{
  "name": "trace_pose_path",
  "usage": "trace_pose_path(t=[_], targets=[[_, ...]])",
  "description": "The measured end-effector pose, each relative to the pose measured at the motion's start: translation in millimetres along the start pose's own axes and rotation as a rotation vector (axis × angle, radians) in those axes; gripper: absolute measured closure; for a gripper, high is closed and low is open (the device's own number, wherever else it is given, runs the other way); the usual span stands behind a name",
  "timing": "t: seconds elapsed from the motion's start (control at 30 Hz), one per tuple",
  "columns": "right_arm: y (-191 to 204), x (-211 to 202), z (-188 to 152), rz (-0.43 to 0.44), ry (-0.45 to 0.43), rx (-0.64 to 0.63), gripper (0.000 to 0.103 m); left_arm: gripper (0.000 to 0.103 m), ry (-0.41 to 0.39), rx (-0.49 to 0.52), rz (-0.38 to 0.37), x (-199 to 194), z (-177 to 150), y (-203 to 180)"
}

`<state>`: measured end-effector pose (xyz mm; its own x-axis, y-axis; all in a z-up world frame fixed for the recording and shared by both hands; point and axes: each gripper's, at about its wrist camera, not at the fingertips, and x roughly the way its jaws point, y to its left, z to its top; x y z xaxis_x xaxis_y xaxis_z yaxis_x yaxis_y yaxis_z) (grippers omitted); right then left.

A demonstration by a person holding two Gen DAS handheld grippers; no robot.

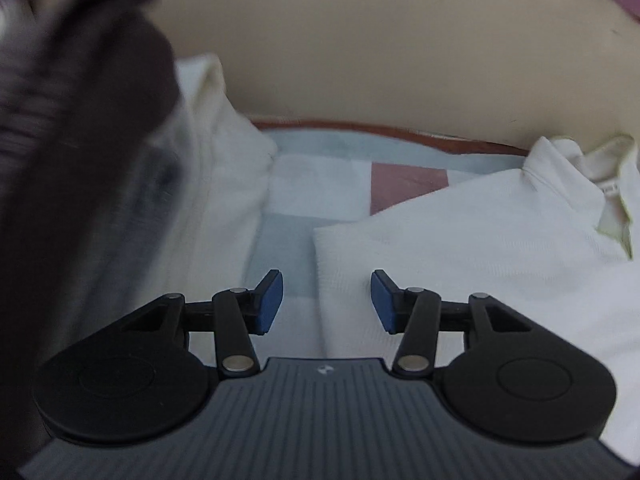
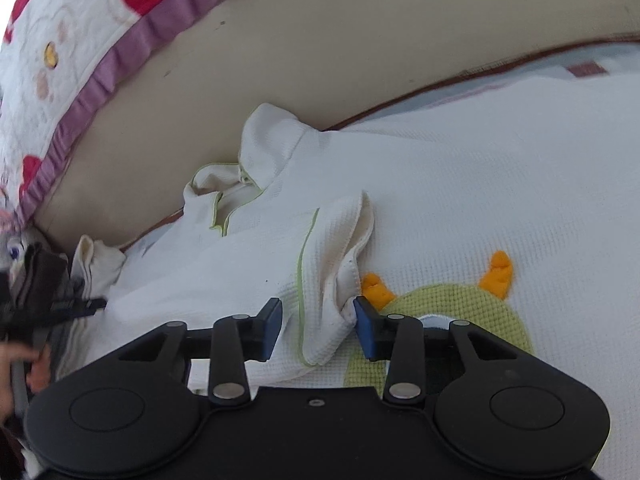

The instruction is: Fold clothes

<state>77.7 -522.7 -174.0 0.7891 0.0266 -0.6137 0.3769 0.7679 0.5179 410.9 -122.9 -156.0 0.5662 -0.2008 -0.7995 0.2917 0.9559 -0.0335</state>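
Note:
A white waffle-knit top (image 2: pixel 460 184) with a green and orange patch (image 2: pixel 440 308) lies spread on the bed, its collar (image 2: pixel 224 196) towards the wall. A sleeve with green trim (image 2: pixel 332 264) is folded across the body. Its end lies between the parted pads of my right gripper (image 2: pixel 318 326), which is open; the right pad just touches the cuff. In the left wrist view my left gripper (image 1: pixel 327 300) is open and empty, low over the top's folded edge (image 1: pixel 440 248) and the checked sheet (image 1: pixel 304 184). The left gripper (image 2: pixel 86 304) also shows blurred at the far left of the right wrist view.
A quilt with red flowers and a purple frill (image 2: pixel 80 80) hangs over the beige wall (image 2: pixel 360 40) behind the bed. A dark blurred shape (image 1: pixel 80 120) fills the left of the left wrist view beside more white cloth (image 1: pixel 224 152). A person's fingers (image 2: pixel 36 364) show low left.

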Motion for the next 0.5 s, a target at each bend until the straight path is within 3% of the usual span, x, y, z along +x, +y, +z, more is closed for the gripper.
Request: trace_pose_path(t=[0.1,0.13,0.2,0.23,0.33,0.43,0.5], targets=[[0,4,-1,0.004,-0.017,-0.024,0.058,0.057,-0.012,-0.013,-0.03,11,0,-3],[0,6,-1,0.007,-0.027,-0.029,0.058,0.065,-0.023,-0.009,-0.037,14,0,-4],[3,9,-2,0.017,-0.054,-0.064,0.064,0.098,-0.054,0.051,-0.028,12,0,-12],[5,8,-2,0.024,-0.074,-0.091,0.087,0.098,-0.093,0.085,0.0,7,0,-18],[17,-5,0,0.039,-0.168,-0.173,0.087,0.098,-0.248,0.105,0.067,-18,-4,-29],[24,-8,7,-0.009,-0.189,-0.211,0.087,0.098,-0.236,0.101,0.092,-13,-6,-30],[20,0,8,-0.057,-0.126,-0.201,0.087,0.095,-0.175,0.099,0.11,-2,-8,-32]])
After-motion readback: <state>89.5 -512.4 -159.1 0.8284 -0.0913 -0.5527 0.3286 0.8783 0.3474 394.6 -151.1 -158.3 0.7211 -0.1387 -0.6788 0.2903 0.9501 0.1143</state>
